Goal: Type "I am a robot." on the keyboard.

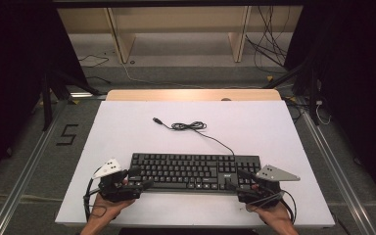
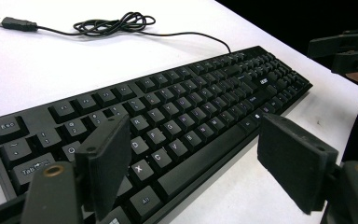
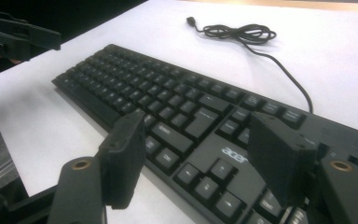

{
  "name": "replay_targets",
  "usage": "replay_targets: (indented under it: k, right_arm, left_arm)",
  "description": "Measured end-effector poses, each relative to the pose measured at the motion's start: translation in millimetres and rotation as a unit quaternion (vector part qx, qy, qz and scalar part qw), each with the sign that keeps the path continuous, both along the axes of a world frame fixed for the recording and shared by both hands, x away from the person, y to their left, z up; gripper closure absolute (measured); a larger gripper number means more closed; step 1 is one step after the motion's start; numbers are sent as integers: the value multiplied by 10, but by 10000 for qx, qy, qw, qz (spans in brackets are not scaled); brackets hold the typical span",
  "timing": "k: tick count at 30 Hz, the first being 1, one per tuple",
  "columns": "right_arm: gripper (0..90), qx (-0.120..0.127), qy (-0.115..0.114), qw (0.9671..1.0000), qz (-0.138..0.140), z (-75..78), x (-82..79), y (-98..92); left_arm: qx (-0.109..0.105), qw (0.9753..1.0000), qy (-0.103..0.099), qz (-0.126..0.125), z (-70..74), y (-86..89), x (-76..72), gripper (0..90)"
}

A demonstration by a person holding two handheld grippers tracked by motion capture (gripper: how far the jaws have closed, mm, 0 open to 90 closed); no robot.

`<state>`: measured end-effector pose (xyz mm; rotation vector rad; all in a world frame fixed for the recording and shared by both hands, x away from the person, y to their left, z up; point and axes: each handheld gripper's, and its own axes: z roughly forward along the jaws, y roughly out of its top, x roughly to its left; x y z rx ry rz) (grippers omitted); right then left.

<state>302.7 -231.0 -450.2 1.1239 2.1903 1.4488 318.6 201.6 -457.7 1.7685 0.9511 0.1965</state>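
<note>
Both grippers are sitting at the near edge of a black keyboard (image 1: 194,171), one at each end. At the keyboard's left end, the left gripper (image 1: 139,178) is being held in the person's left hand (image 1: 108,201), its jaws standing wide apart with nothing between them. In the left gripper view those jaws are reaching over the front left corner, one above the keys near Tab and the other above the bare white table (image 2: 51,70) just in front of the space bar. At the right end, the right gripper (image 1: 234,180) is being held in the right hand (image 1: 269,208) and is likewise gaping, gripping nothing. In the right gripper view its jaws are hanging over the arrow keys and the printed logo beside them; whether either jaw is actually touching a key is hard to tell from this angle.

From the high view the keyboard is lying flat and square to the table's near edge, in the front half of the white surface. Its cable (image 1: 215,139) is running from the back right of the keyboard up to a loose coil (image 1: 189,126) near the middle of the table, and the USB plug (image 1: 157,120) is lying just left of that coil. Each gripper is also showing, far off, in the other's view.
</note>
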Motion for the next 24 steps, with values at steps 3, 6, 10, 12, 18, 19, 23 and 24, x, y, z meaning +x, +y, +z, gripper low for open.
replay_targets:
  k: [3, 6, 10, 12, 18, 19, 23, 24]
  right_arm:
    - [374, 9, -19, 10000, -35, -3, -21, -31]
    - [366, 24, -34, 10000, -61, -4, -31, -41]
    - [362, 25, -42, 10000, -43, -7, -33, -33]
    - [358, 32, -48, 10000, -44, -5, -36, -28]
    - [351, 51, -51, 10000, -65, -1, -34, -28]
    - [350, 51, -57, 9999, -68, -1, -33, -29]
    - [348, 52, -60, 9999, -75, 0, -31, -32]
    - [348, 60, -57, 9999, -82, 0, -29, -32]
  left_arm:
    - [3, 10000, -2, -9, -1, -7, -8, 254]
    - [11, 10000, 6, -10, -4, -13, -9, 253]
    - [5, 10000, 10, 3, -7, -7, -3, 252]
    - [-2, 10000, 7, 4, -6, -1, -1, 253]
    - [13, 10000, -1, -6, -7, -3, -1, 252]
    - [6, 10000, 0, -2, -8, -2, 0, 252]
    - [10, 10000, 4, 6, -8, 6, 4, 252]
    - [14, 10000, 2, 6, -8, 7, 5, 252]
